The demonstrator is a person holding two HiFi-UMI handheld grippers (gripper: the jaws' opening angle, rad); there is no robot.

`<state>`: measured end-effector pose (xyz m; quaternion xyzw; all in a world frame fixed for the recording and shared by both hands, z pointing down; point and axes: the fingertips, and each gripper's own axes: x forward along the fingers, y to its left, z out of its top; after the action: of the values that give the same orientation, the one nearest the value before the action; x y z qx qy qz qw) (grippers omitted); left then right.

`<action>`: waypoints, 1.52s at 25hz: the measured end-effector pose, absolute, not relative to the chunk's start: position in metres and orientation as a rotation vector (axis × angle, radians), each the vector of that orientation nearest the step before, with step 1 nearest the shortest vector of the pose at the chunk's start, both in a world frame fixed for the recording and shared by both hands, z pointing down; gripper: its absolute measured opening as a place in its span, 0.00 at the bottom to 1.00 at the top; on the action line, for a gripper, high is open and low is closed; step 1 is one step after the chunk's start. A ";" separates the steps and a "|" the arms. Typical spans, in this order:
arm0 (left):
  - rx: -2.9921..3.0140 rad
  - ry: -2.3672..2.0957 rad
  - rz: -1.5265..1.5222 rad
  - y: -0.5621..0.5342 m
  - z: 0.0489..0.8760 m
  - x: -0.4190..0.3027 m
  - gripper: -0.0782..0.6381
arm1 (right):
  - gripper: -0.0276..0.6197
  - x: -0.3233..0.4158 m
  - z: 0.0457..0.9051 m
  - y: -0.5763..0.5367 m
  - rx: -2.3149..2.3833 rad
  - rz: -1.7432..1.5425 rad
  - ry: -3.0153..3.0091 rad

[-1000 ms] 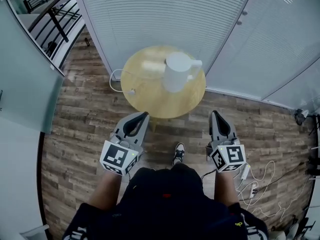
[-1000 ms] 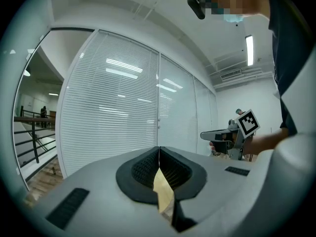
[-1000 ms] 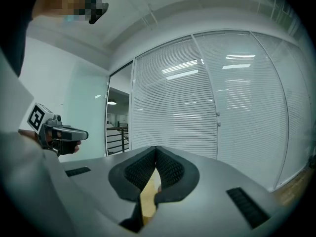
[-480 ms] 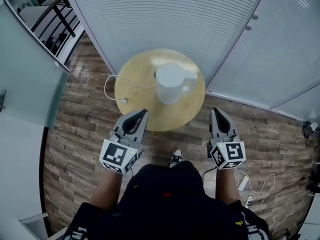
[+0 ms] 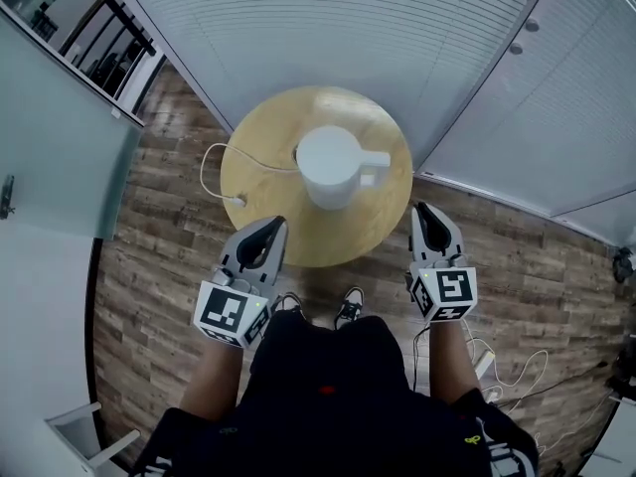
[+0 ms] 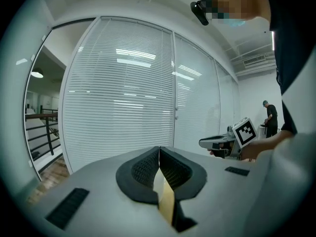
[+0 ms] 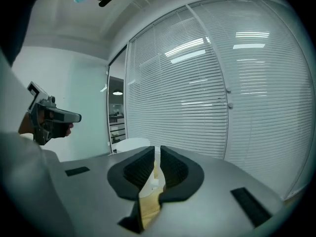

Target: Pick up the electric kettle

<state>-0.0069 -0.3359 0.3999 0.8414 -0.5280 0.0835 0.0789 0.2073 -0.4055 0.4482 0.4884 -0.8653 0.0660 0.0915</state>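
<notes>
While closed, left hand-held gripper [image 5: 277, 223], right hand-held gripper [image 5: 423, 208] near-level before kettle [image 5: 330, 166]

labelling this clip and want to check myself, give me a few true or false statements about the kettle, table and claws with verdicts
1. The kettle stands on the round table. True.
2. The kettle's handle points to the head view's left. False: the handle points right.
3. The left claw and right claw are both shut and empty. True.
4. The right claw grips the kettle's handle. False: it hangs apart from the kettle.
5. A white cable leads from the kettle past the table's left edge. True.
</notes>
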 end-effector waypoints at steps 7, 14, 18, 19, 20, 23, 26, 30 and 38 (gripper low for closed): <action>2.510 -1.520 0.255 -0.379 0.419 -0.027 0.14 | 0.19 0.188 0.487 -0.457 1.478 0.198 -2.455; 2.463 -1.489 0.287 -0.399 0.444 -0.065 0.14 | 0.28 0.157 0.540 -0.493 1.511 0.216 -2.347; 2.424 -1.497 0.316 -0.401 0.458 -0.083 0.14 | 0.32 0.149 0.569 -0.514 1.531 0.218 -2.304; 2.416 -1.500 0.323 -0.401 0.460 -0.086 0.14 | 0.32 0.148 0.575 -0.518 1.534 0.223 -2.294; 2.409 -1.502 0.329 -0.401 0.463 -0.089 0.14 | 0.32 0.148 0.581 -0.522 1.536 0.227 -2.286; 2.397 -1.510 0.346 -0.401 0.468 -0.097 0.14 | 0.33 0.145 0.595 -0.533 1.544 0.228 -2.270; 2.382 -1.521 0.360 -0.403 0.472 -0.103 0.14 | 0.33 0.143 0.608 -0.544 1.550 0.227 -2.266; 2.349 -1.534 0.383 -0.398 0.480 -0.109 0.14 | 0.33 0.138 0.623 -0.559 1.562 0.220 -2.265; 2.312 -1.556 0.397 -0.389 0.487 -0.118 0.14 | 0.33 0.136 0.634 -0.582 1.626 0.217 -2.273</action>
<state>-0.1180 -0.3892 0.4868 0.8105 -0.5453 0.1392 0.1625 0.1359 -0.5816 0.6342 0.5718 -0.7993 0.0763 0.1683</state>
